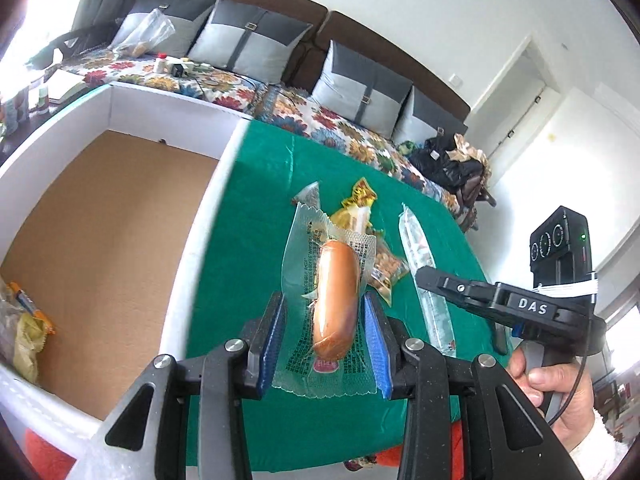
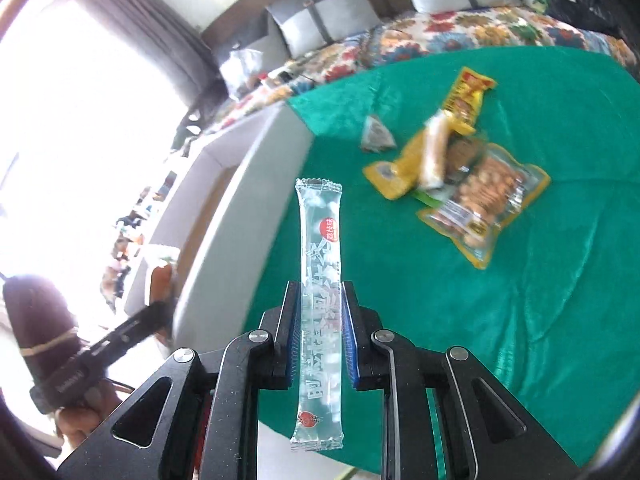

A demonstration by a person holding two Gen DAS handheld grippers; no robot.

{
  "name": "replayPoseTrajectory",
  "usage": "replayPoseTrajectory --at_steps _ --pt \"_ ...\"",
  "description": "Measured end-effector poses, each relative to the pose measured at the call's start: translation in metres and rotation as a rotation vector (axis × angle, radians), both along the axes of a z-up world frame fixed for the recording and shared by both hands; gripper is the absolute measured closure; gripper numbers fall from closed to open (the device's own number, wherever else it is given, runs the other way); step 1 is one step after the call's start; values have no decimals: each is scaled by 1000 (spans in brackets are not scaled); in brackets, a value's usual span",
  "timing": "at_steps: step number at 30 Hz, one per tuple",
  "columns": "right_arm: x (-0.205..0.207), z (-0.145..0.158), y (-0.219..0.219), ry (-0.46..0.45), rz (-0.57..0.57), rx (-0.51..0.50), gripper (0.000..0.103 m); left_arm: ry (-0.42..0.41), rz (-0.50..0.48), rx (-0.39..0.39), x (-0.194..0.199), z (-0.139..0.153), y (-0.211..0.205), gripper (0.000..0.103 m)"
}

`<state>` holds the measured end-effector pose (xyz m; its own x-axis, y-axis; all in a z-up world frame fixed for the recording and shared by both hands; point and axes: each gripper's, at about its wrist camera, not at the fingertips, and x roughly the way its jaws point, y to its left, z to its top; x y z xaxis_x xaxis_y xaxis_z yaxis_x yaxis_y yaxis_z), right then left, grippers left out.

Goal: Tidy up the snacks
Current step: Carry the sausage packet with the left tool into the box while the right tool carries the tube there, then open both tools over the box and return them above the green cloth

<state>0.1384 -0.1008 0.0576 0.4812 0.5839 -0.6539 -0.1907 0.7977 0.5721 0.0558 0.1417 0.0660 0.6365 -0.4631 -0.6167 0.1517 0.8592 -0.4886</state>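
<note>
- While both hands work over the green cloth (image 1: 248, 216), the left wrist view shows the left gripper (image 1: 325, 336) clenched on a sausage pack (image 1: 335, 300), its blue pads pressing the clear wrapper on either side, the pack held clear of the cloth. Just left of it stands the white box (image 1: 120, 108), with a few snacks already in its near corner.
- At the right of that view, the right gripper (image 1: 430, 276) holds the long clear sachet (image 1: 428, 280), a hand (image 1: 560, 392) on its handle.
- Seen from the right wrist view, the right gripper (image 2: 321, 332) is shut on the sachet (image 2: 320, 280) about mid-length, its far end sticking out ahead. The remaining pile of snacks (image 2: 452, 160) lies on the cloth, well apart.
- Judged from this, the step in hand is carrying both packs to the box. Doing it well means keeping each grip firm until over the rim (image 2: 236, 216), 1 gripper at a time so the 2 do not collide, and letting go low inside.
</note>
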Motion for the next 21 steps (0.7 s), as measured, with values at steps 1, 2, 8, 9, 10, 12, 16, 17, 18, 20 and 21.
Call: replayPoseTrajectory --at_steps 1,2,8,9,10,12,16,17,18,20,21 --pt "2 10 15 -15 24 26 83 -3 27 3 -1 4 14 65" --pt "7 19 32 -28 51 52 83 -9 59 14 -1 7 29 65" --pt "34 43 135 -82 166 125 83 47 262 155 9 -2 105 64" --pt "37 41 149 -82 179 125 83 63 289 189 12 -9 112 61" --pt "40 37 159 -82 187 118 83 79 307 218 14 -17 119 56" --pt "42 26 177 -77 207 82 77 134 351 283 18 -36 129 43" --pt "31 1 160 -77 229 38 40 178 386 335 4 -61 128 29" --pt "25 -1 149 -100 225 12 40 167 380 335 1 -61 122 27" --pt "18 -2 136 -119 218 -21 40 154 371 341 -2 -60 113 23" --pt "11 -14 103 -150 190 -105 37 114 334 349 -7 -50 91 23" --pt "7 -23 83 -165 164 -163 35 96 308 346 -7 -45 77 22"
